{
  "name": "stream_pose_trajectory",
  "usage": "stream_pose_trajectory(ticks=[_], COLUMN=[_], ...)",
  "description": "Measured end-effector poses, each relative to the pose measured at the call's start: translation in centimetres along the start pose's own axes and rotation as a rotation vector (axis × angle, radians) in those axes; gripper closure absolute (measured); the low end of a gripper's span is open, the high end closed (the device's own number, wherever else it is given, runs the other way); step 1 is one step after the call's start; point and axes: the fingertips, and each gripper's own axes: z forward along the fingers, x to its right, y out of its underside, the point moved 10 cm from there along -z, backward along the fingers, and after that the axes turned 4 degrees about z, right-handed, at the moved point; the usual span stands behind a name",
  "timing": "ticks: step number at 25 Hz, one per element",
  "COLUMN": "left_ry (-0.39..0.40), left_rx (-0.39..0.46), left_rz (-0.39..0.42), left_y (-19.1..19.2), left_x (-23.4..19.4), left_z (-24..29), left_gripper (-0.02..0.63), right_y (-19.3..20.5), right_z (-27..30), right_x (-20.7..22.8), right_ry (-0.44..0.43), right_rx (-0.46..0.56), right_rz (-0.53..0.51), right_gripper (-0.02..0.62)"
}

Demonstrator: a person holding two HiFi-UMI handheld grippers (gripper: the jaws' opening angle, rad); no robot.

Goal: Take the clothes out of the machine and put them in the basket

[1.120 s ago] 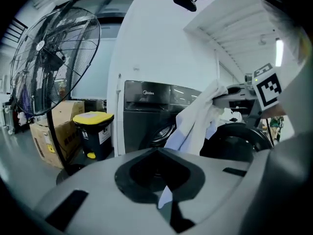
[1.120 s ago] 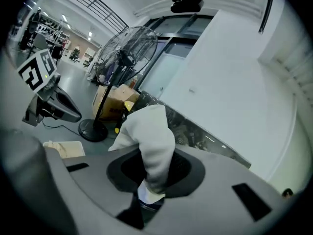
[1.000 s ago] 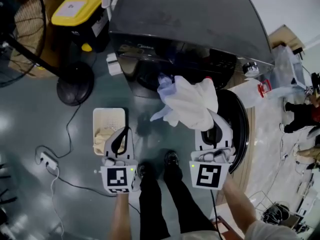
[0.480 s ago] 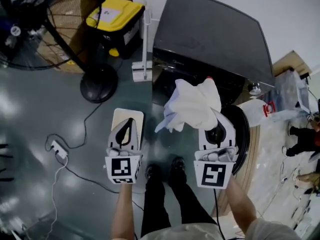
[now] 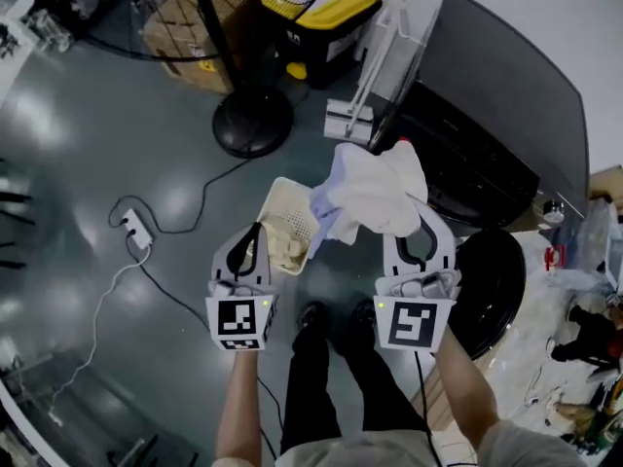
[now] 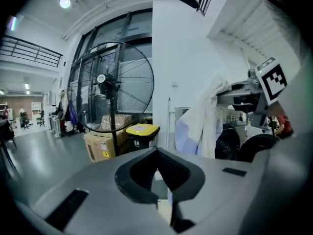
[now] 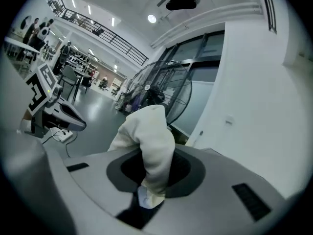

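Observation:
My right gripper (image 5: 409, 224) is shut on a bundle of white and pale-blue clothes (image 5: 375, 191), which hangs in the air in front of the dark washing machine (image 5: 506, 115). In the right gripper view the cloth (image 7: 146, 136) drapes up out of the closed jaws of the right gripper (image 7: 149, 190). The cream basket (image 5: 278, 200) stands on the floor just left of the bundle, with some pale clothes (image 5: 288, 246) inside. My left gripper (image 5: 257, 228) hovers at the basket's near left edge, shut and holding nothing. In the left gripper view its tips (image 6: 157, 153) meet, and the bundle (image 6: 203, 126) hangs off to the right.
The machine's round door (image 5: 492, 280) stands open at the right. A standing fan's base (image 5: 253, 122), a cardboard box (image 5: 190, 52) and a yellow-lidded bin (image 5: 316, 13) are behind the basket. A power strip (image 5: 134, 230) with cables lies left. The person's shoes (image 5: 336, 317) are below.
Both grippers have swung left, away from the machine's opening, carrying the bundle with them. The basket now sits right beside the bundle and under the left gripper's tips.

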Motion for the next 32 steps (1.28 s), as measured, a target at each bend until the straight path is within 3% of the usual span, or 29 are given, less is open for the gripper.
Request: stream_pose_trajectory(ticks=[6, 12, 23, 32], left_ry=[-0.084, -0.132, -0.135, -0.151], left_rx=[-0.031, -0.057, -0.130, -0.153], left_rz=[-0.039, -0.092, -0.125, -0.162], left_y=[3.5, 7.6, 19.8, 31.1], left_x=[-4.0, -6.5, -6.2, -4.1], left_z=[-2.4, -3.4, -0.2, 2.7], left_gripper=[0.588, 0.588, 0.588, 0.588], right_y=[0.9, 5.3, 22.1, 38.1], right_z=[4.4, 8.9, 17.5, 22.1], right_x=[-5.9, -11.6, -22.7, -32.2], right_ry=[-0.089, -0.150, -0.285, -0.451], right_rx=[-0.016, -0.074, -0.217, -0.354], right_rz=[-0.048, -0.092, -0.154, -0.258], right_gripper=[0.512, 0.512, 0.511, 0.511])
